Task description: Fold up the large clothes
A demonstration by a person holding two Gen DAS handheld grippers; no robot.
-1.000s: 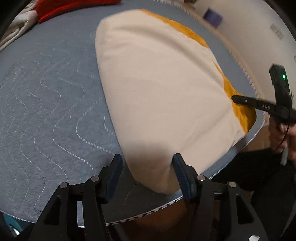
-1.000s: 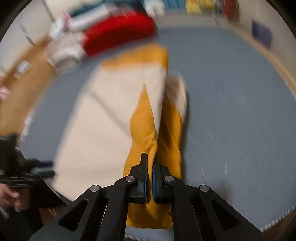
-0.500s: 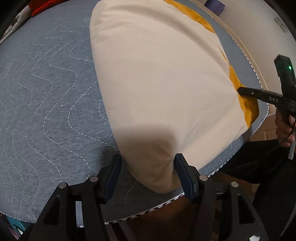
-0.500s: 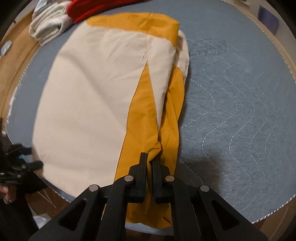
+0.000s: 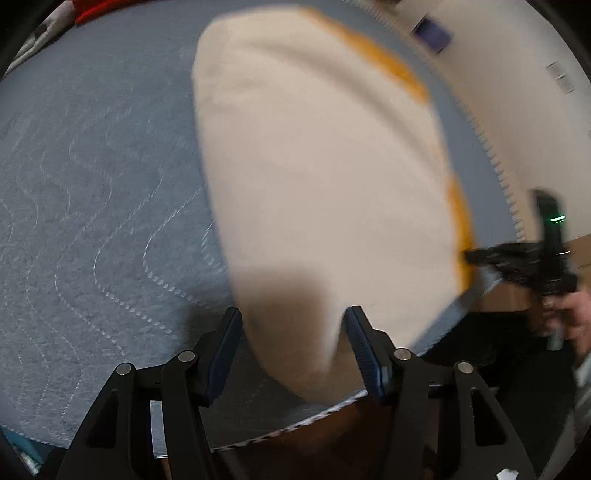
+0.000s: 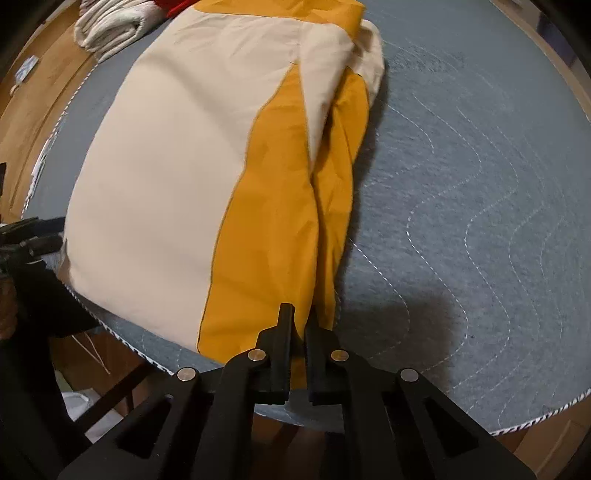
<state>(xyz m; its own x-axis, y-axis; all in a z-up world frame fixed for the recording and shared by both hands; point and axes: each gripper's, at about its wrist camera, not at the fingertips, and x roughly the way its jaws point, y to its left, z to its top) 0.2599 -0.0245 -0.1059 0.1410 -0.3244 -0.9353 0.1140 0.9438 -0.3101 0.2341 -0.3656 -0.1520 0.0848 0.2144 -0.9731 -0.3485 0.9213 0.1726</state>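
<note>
Both grippers meet the garment (image 6: 177, 177): left gripper (image 5: 291, 328) gapes astride its corner, right gripper (image 6: 299, 317) pinches its orange edge

- The garment (image 6: 177, 177) is smooth, thin woven cloth, matt cream with mustard-orange panels, lightly creased along the folded sleeve.
- The worktop cover (image 6: 480, 206) is grey felt-like quilted cloth, matt and slightly fuzzy, with wavy white stitching and a striped corded edge.
- The right gripper (image 6: 299, 325) is matt black plastic with small shiny metal pins at its joints.
- The left gripper (image 5: 291, 325) is the same matt black plastic, with ribbed blue rubbery pads (image 5: 360, 332).
- The folded towels (image 6: 110, 27) are thick, nubby off-white cloth.
- The floor (image 6: 40, 92) is smooth brown wood.
</note>
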